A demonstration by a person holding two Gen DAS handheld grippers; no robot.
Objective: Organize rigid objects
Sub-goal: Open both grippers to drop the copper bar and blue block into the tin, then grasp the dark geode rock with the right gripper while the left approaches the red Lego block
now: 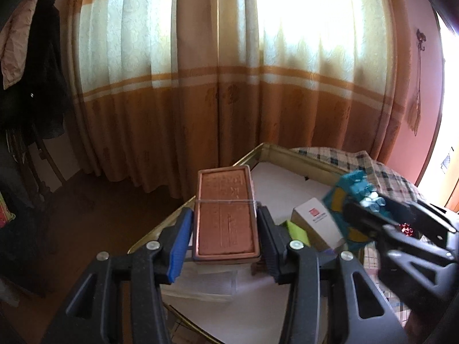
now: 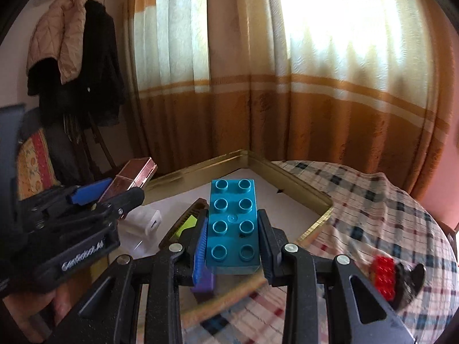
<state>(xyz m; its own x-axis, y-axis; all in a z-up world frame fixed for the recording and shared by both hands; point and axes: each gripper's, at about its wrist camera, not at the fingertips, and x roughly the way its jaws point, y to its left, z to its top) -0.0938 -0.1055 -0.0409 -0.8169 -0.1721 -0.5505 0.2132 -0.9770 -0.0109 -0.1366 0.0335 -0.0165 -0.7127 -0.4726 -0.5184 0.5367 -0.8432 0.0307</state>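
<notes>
I had the left gripper (image 1: 225, 229) clamped on a copper case (image 1: 225, 215), held up over the near edge of the gold tray (image 1: 259, 150). My right gripper (image 2: 233, 238) was closed tight on a teal brick (image 2: 233, 223), also above the tray. Beneath them lay a white box (image 1: 314, 223), a green item (image 1: 297, 230) and a purple piece (image 2: 204, 285). A red brick (image 2: 383, 276) sat well apart on the plaid cloth (image 2: 373, 206). Curtains (image 1: 218, 71) stood behind.
</notes>
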